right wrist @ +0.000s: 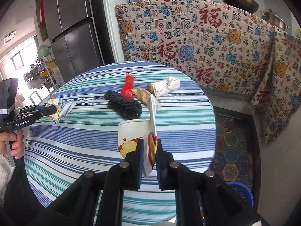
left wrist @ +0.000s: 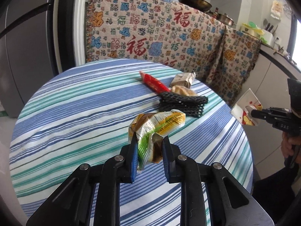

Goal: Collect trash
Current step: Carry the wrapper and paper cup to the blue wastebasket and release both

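Crinkly yellow-green wrapper (left wrist: 156, 130) was pinched in the left gripper (left wrist: 149, 141), lifted off the striped tablecloth (left wrist: 75, 116). A flattened paper cup (right wrist: 135, 137) was clamped by the right gripper (right wrist: 149, 146). Black foam netting (left wrist: 183, 103), a red packet (left wrist: 154, 82) and other scraps were left mid-table.

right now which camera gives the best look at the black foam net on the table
The left wrist view: the black foam net lies flat with its mesh pattern sharp, only its near edge hidden behind the crumpled wrapper in the left claw. The right wrist view shows the net whole but darker, its mesh harder to read.
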Demonstrator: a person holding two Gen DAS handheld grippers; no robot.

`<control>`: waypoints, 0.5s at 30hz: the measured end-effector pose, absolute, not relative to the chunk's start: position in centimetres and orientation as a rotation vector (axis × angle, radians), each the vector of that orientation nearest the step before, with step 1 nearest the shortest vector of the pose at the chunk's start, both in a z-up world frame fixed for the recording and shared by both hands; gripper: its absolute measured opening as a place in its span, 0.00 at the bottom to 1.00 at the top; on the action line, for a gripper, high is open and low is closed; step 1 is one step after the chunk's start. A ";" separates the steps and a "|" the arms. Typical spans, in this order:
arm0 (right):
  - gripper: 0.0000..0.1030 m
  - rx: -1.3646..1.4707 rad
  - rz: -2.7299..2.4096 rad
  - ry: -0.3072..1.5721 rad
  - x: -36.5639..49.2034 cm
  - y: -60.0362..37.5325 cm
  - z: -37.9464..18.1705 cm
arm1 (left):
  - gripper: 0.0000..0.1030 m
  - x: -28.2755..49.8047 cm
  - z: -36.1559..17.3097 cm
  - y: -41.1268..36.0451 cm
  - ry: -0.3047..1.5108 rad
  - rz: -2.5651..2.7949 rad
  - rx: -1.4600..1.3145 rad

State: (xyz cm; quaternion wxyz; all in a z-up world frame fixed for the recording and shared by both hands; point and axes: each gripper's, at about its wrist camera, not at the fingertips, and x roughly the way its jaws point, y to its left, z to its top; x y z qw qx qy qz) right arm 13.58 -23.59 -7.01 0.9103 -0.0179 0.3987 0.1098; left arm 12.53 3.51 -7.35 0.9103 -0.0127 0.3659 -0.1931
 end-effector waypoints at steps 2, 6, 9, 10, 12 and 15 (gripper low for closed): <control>0.11 -0.025 0.198 0.822 12.9 -25.0 -7.0 | 0.19 12.5 -7.2 2.4 0.750 -0.417 -0.037; 0.11 -0.007 0.149 0.814 11.6 -27.8 -6.6 | 0.18 12.0 -6.6 -0.1 0.747 -0.469 -0.066; 0.11 0.003 0.100 0.814 10.7 -29.9 -6.3 | 0.17 11.6 -6.3 -2.8 0.745 -0.523 -0.074; 0.11 0.006 0.079 0.816 10.6 -30.7 -6.2 | 0.17 11.4 -6.2 -3.9 0.747 -0.543 -0.076; 0.11 0.025 0.040 0.826 10.1 -32.6 -6.1 | 0.17 11.3 -6.1 -6.0 0.753 -0.589 -0.083; 0.11 0.059 -0.026 0.848 9.4 -35.5 -6.3 | 0.17 10.9 -5.7 -10.0 0.761 -0.662 -0.089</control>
